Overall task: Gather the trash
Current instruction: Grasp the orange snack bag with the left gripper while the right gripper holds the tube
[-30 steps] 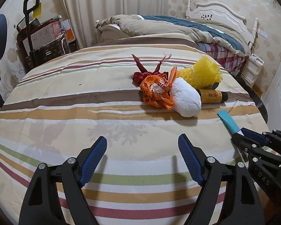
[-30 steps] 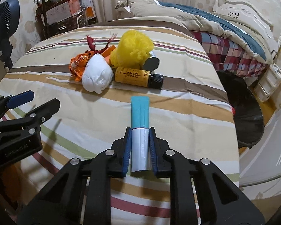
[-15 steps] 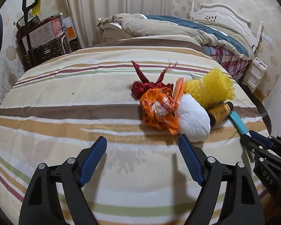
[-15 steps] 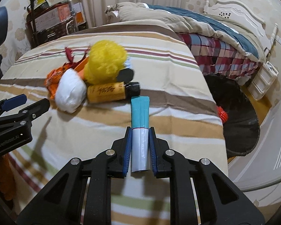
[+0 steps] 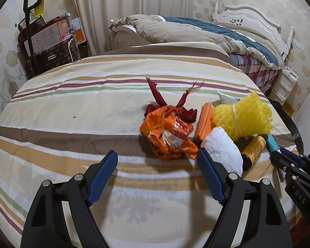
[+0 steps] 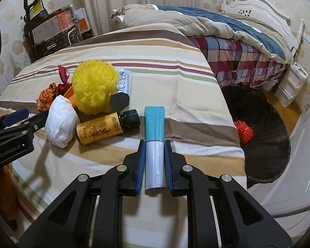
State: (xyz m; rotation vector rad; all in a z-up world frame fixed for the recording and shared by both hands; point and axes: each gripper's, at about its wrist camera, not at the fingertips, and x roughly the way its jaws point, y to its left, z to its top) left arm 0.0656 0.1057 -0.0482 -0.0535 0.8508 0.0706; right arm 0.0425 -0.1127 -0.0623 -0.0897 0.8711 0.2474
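A trash pile lies on the striped cloth: an orange wrapper (image 5: 167,134), a white wad (image 5: 223,150), yellow foam netting (image 5: 246,117), a yellow bottle with black cap (image 6: 105,128) and a white tube (image 6: 125,80). My left gripper (image 5: 157,177) is open and empty, just short of the orange wrapper. My right gripper (image 6: 154,163) is shut on a teal and white tube (image 6: 154,136), held above the cloth's right part, beside the bottle. It also shows in the left wrist view (image 5: 271,142).
A black trash bag (image 6: 258,124) lies open on the floor to the right of the striped surface, with a red net ball (image 6: 243,131) inside. A bed (image 6: 227,41) stands behind. Boxes and a trolley (image 5: 47,41) stand at the back left.
Both grippers have moved forward toward the pile. The right gripper, still holding the tube, has turned rightward, bringing the black bag further into its view.
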